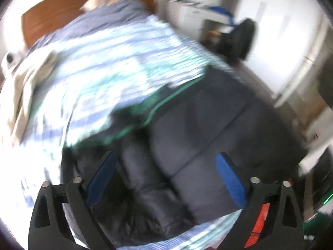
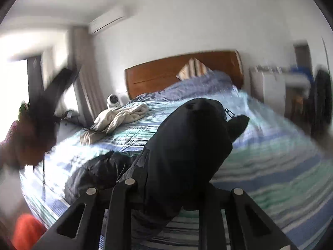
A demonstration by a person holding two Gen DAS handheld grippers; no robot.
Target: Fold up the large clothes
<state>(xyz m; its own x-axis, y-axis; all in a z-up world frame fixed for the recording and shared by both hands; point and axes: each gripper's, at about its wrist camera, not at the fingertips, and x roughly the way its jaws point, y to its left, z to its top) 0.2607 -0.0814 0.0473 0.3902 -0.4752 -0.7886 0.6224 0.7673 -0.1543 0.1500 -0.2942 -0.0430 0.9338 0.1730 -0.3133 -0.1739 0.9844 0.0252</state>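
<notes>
My left gripper [image 1: 166, 170] hangs w/ jaws wide apart over the dark jacket [image 1: 208, 129] lying on the striped bed [image 1: 104, 62]; right gripper [image 2: 166, 187] is clamped on jacket fabric, bunched up near me

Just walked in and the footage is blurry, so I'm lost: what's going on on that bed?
A person with a gripper in each hand is folding a dark puffer jacket on a bed with a striped sheet. The left gripper hangs open above the jacket, its blue fingers spread and holding nothing. In the right wrist view, dark jacket fabric covers the right gripper, so its grip cannot be judged. A crumpled beige garment lies apart, nearer the wooden headboard.
</notes>
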